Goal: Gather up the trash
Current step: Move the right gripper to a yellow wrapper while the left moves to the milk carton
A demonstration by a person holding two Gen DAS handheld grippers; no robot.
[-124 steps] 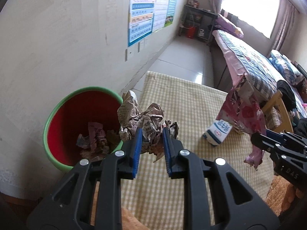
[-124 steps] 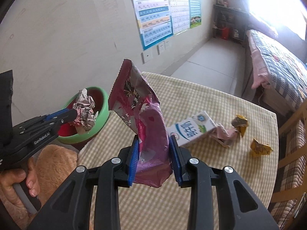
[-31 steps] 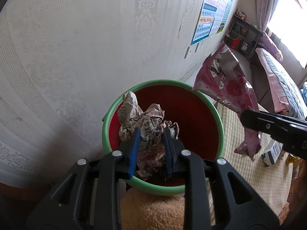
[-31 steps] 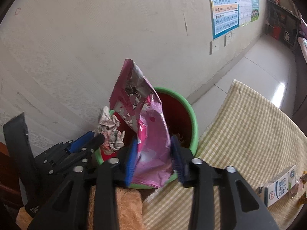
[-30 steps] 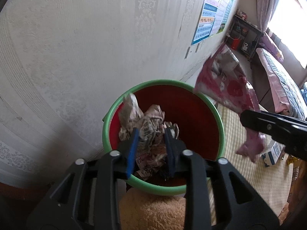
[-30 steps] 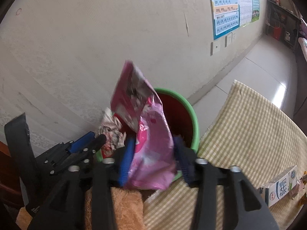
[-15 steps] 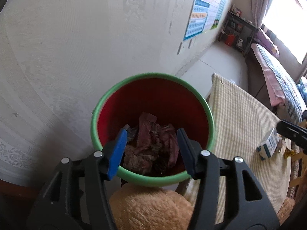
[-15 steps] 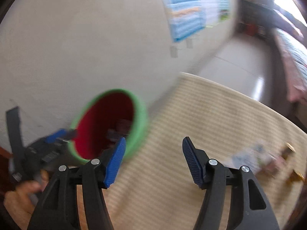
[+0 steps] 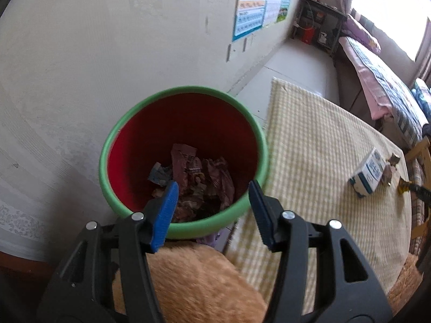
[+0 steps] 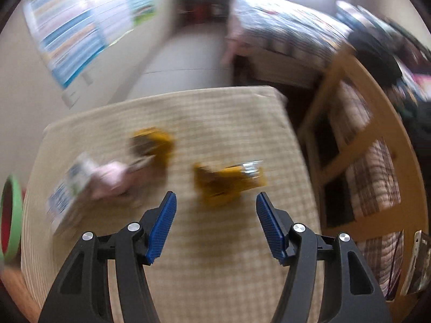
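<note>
The left gripper [image 9: 212, 210] is held spread and empty over the green-rimmed red plastic bin [image 9: 186, 91]; the right gripper [image 10: 215, 222], likewise spread, is pointed at a crumpled yellow wrapper [image 10: 229, 183] on the checked tabletop [image 10: 215, 269].

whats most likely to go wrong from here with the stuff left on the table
The right gripper is open and empty, aimed at a yellow wrapper, but its view is heavily blurred, so a hurried grab may miss or push the wrapper away. The milk carton, pink scrap and second yellow wrapper lie bunched together, so one pinch there could drag its neighbours along the checked tablecloth.
</note>
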